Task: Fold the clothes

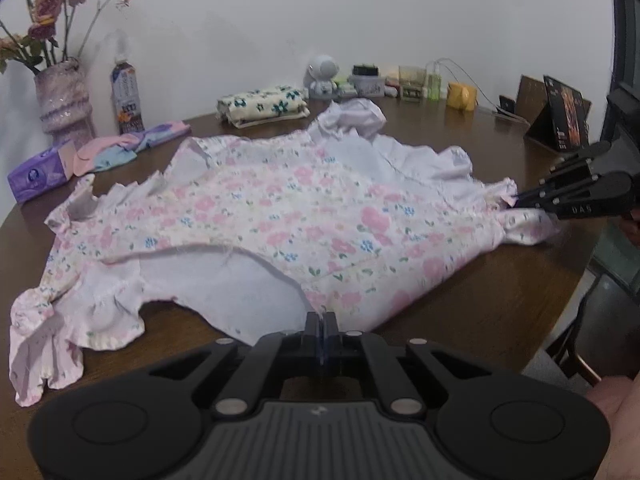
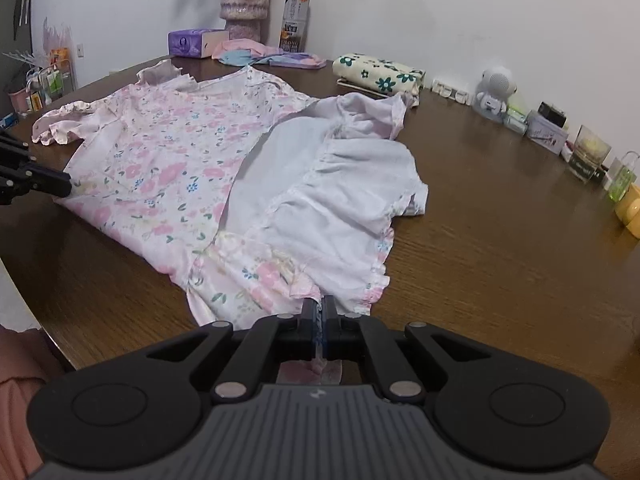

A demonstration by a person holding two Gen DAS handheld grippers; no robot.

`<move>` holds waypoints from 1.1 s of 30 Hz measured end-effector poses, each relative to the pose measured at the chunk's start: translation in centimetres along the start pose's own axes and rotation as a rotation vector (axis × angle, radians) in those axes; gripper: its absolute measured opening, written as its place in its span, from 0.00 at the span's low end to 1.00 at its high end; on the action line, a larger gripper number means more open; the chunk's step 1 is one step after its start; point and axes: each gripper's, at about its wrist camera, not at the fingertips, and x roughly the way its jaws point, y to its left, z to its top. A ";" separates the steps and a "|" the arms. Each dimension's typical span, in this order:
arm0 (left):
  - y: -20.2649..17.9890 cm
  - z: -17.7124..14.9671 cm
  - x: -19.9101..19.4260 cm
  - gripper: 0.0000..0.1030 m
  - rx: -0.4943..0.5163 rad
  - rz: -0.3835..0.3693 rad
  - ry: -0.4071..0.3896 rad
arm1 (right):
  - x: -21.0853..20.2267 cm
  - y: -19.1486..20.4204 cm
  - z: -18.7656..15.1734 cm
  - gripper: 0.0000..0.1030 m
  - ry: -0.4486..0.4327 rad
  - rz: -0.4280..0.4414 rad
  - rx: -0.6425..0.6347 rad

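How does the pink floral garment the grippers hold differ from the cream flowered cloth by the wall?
The pink floral garment lies spread open and rumpled, its pale inside showing; the cream flowered cloth is folded into a neat stack. The garment is pinched by the left gripper and right gripper; the cloth lies untouched. The garment has ruffled edges; the cloth shows none. Both rest on the wooden table and bear flower prints.

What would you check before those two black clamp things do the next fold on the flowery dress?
1. Left hand-held gripper shut on the floral dress edge: ok.
2. Right hand-held gripper shut on the ruffled hem: ok.
3. Dress lying flat: not ok, the hem is flipped over, showing the white lining.
4. Bare table beside the dress for folding: ok.
5. Folded floral cloth apart from the dress: cannot tell, a sleeve lies close.
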 end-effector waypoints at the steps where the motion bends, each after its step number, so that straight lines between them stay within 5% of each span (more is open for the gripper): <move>1: 0.1 -0.1 0.0 0.03 0.001 -0.002 0.006 | -0.1 -0.1 0.1 0.04 -0.002 0.004 0.007; 5: 1.2 1.1 -1.0 0.11 -0.033 0.016 -0.049 | -1.6 -1.1 1.0 0.15 -0.050 0.028 0.066; 8: 2.4 2.7 -1.3 0.24 -0.045 0.055 -0.075 | -2.2 -2.0 2.6 0.36 -0.090 0.023 0.088; 15: 5.5 8.6 -1.0 0.50 -0.043 0.093 -0.086 | 0.4 -5.0 8.7 0.39 -0.074 0.080 0.160; 20: 7.4 11.1 -0.4 0.53 -0.017 0.132 -0.073 | 2.1 -7.2 11.9 0.48 -0.004 0.123 0.143; 28: 8.1 9.6 2.0 0.53 -0.028 0.029 -0.006 | 2.5 -6.0 7.0 0.48 0.201 0.118 0.125; 33: 7.3 8.5 4.1 0.53 -0.028 -0.029 0.039 | 0.1 -7.2 5.3 0.49 0.202 0.067 0.185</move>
